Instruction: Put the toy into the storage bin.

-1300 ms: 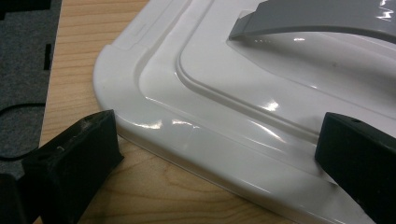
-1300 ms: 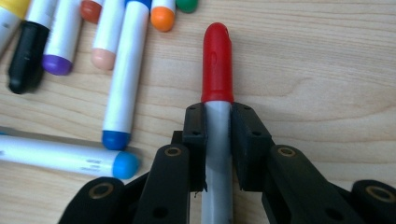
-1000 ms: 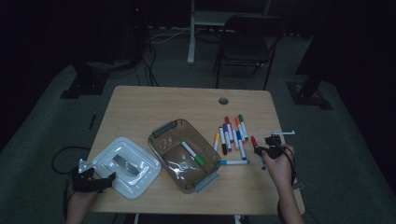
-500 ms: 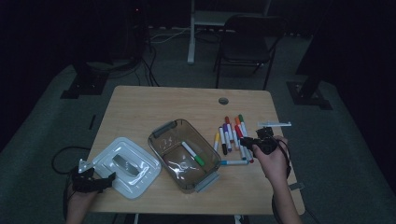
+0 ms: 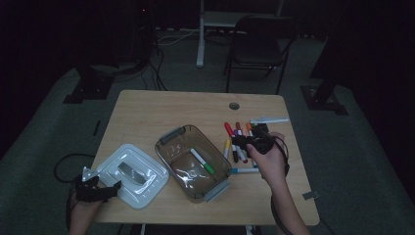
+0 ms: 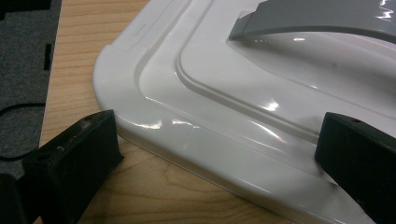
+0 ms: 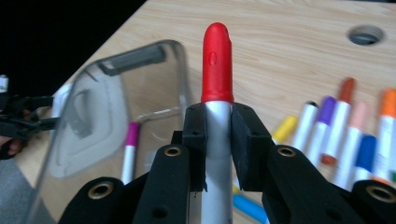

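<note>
High view: the right gripper (image 5: 255,145) sits above the loose markers (image 5: 241,142) near the table's (image 5: 161,110) right edge, held in the person's right hand (image 5: 270,160). Right gripper view: both jaws are clamped on the red-capped marker (image 7: 217,84), grey barrel between the pads, red cap sticking out past the jaw tips, pointing toward the far edge of the table. Beyond it lies the clear bin (image 7: 109,116) with a pink-capped marker (image 7: 129,149) inside; in the high view the clear bin (image 5: 193,161) sits mid-table toward the near edge, grey latch handles at both ends, a green-capped marker (image 5: 202,161) inside too. A white-and-blue marker (image 5: 269,119) lies apart from the group, nearer the far right corner, and a light blue one (image 5: 244,170) lies just beside the bin's right side. The white lid (image 5: 129,174) lies flat near the near left corner, grey handle on top. The left gripper (image 5: 98,188) rests at the near left edge; in the left gripper view its jaws stand apart, either side of the lid's (image 6: 243,121) rim corner, whether the pads touch the rim is unclear. A round cable hole (image 5: 234,105) sits near the far edge.
</note>
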### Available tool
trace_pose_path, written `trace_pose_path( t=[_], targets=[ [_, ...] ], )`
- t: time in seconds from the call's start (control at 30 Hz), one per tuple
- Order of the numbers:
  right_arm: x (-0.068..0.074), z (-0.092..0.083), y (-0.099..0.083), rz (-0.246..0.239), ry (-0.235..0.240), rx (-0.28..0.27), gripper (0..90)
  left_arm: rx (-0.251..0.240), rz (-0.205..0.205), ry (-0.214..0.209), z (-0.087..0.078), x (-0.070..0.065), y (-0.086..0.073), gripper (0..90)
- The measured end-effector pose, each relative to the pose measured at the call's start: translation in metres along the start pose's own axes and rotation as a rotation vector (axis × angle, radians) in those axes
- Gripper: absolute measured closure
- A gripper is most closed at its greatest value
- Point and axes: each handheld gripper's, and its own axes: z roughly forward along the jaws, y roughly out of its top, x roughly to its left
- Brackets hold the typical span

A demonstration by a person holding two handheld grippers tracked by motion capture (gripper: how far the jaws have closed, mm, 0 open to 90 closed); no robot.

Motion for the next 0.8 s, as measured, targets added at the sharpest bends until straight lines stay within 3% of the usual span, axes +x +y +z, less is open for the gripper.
trace_pose_path(
  t=[0.37, 0.8],
  targets=[
    [0.045, 0.029, 0.015, -0.077, 0.088, 0.044, 76.7, 0.001, 0.0, 0.0, 0.0, 0.0, 0.0, 0.5],
    [0.084, 0.057, 0.024, -0.151, 0.14, 0.112, 76.7, 0.002, 0.001, 0.0, 0.0, 0.0, 0.0, 0.5]
  ],
)
